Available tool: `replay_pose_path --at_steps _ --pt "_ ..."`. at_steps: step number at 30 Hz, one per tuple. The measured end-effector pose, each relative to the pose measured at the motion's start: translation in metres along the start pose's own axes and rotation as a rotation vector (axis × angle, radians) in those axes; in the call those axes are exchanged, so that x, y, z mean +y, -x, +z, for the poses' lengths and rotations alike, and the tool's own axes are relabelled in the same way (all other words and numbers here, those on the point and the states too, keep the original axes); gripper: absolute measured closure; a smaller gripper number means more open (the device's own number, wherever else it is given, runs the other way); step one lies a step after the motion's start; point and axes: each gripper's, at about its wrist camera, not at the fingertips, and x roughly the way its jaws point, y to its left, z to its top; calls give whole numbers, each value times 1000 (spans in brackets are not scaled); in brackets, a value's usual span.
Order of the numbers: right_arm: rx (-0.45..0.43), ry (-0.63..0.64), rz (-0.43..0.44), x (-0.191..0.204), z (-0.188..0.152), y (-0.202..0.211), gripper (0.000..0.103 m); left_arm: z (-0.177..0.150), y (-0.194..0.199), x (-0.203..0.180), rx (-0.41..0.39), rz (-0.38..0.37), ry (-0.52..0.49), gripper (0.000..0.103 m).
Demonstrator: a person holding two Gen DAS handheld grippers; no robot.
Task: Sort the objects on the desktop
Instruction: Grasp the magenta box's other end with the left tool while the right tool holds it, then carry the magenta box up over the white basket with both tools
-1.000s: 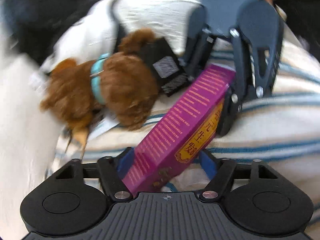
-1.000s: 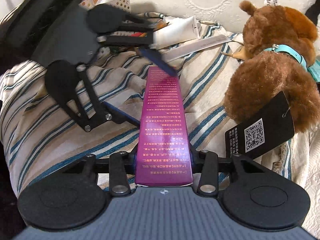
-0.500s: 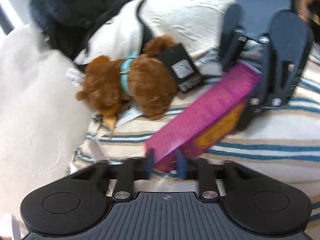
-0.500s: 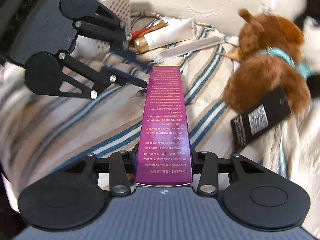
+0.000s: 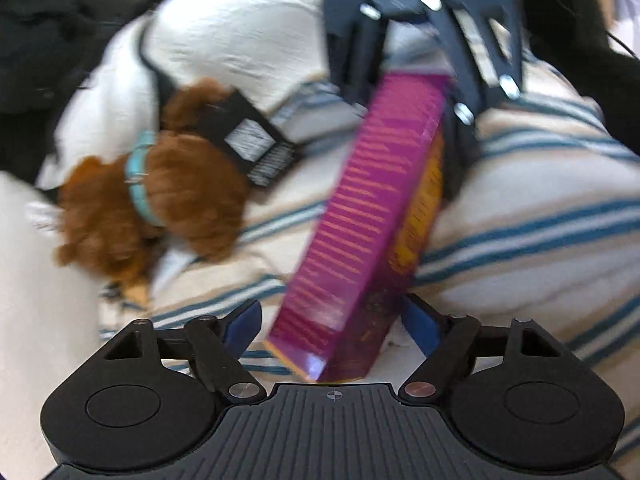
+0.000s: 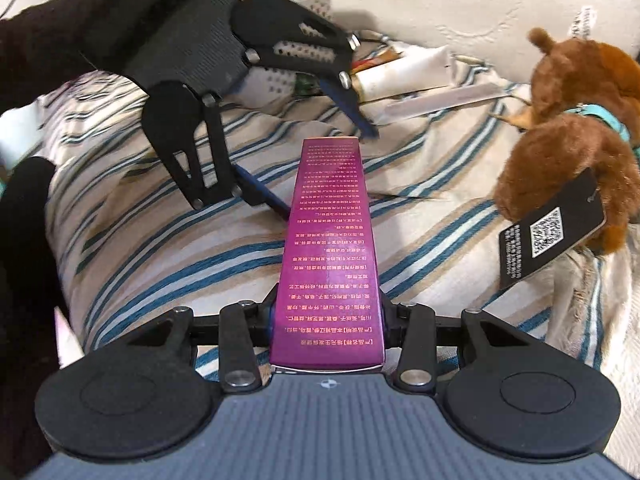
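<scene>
**Purple box held at one end, free at the other**

Purple box (image 6: 329, 256) runs lengthwise out from my right gripper (image 6: 328, 320), raised above the striped blanket (image 6: 160, 248); its far end reaches between the blue fingers (image 5: 416, 322) of my left gripper (image 5: 332, 324). Off to one side lies a brown plush dog (image 6: 568, 152) with a teal collar (image 5: 138, 178) and a black hang tag (image 6: 552, 232) — near the box but not touching it. Beyond the box's far end, a white tube (image 6: 404, 74) and a pale flat strip (image 6: 440, 100) lie on the blanket, with a white perforated basket (image 6: 288, 68) partly hidden behind my left gripper. A cream quilt (image 6: 440, 4) rises at the back.

My right fingers are clamped on the box's two long sides, close to its near end. My left fingers are spreading — the box sits in the gap, though motion blur hides whether either pad touches it.
</scene>
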Motion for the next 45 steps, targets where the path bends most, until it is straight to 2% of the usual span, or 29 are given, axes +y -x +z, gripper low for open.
replay_pose_path --at_steps 2,4,6,9,13,18,28,33,37,45 --pt "4 5 28 -1 0 1 56 0 -3 2 -7 -32 -7 21" --pt "2 5 41 -5 0 1 56 -3 -6 7 -17 -58 58 28" --pt "-11 -7 45 -8 -1 0 56 -8 -8 6 -35 -46 118 30" --pt "-25 -10 18 -10 1 -3 52 -11 -5 -5 -40 32 191 31" --pt "-6 29 -35 -1 9 -6 51 -6 0 -21 -15 136 195 33" --pt "2 128 -132 20 18 0 53 1 7 -25 12 201 187 34" --pt "-38 228 -213 46 45 32 53 16 54 -19 12 327 178 34" --pt "-87 323 -245 70 83 53 52 13 103 -9 15 442 204 34" --pt "-141 423 -242 97 124 63 52 -5 152 -4 46 544 240 33" --pt "-247 614 -161 159 225 30 52 -75 245 3 199 716 336 33"
